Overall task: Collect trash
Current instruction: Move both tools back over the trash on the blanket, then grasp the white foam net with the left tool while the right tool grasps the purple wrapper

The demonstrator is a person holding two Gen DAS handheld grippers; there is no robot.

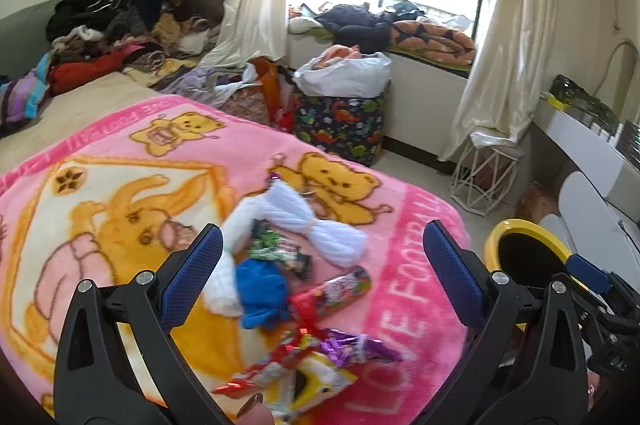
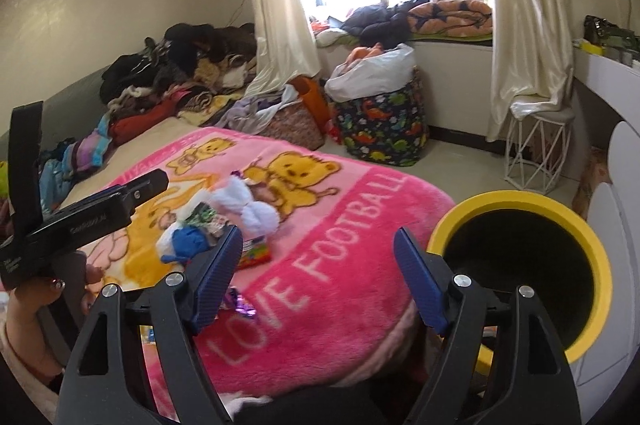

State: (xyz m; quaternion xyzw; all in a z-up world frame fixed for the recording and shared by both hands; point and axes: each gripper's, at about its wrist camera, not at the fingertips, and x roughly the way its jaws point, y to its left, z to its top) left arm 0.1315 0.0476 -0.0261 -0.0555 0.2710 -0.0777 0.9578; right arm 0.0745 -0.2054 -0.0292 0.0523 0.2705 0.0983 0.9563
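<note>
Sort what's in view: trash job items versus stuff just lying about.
Job:
snack wrappers
candy packet
yellow-rimmed bin
left claw
right claw

Lying about:
clothes pile
dinosaur hamper
wire stool
pink blanket

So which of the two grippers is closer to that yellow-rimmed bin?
Right. The right gripper hangs open with the yellow-rimmed bin just beside its right finger. The left gripper hangs open over the wrappers on the pink blanket, farther off.
</note>
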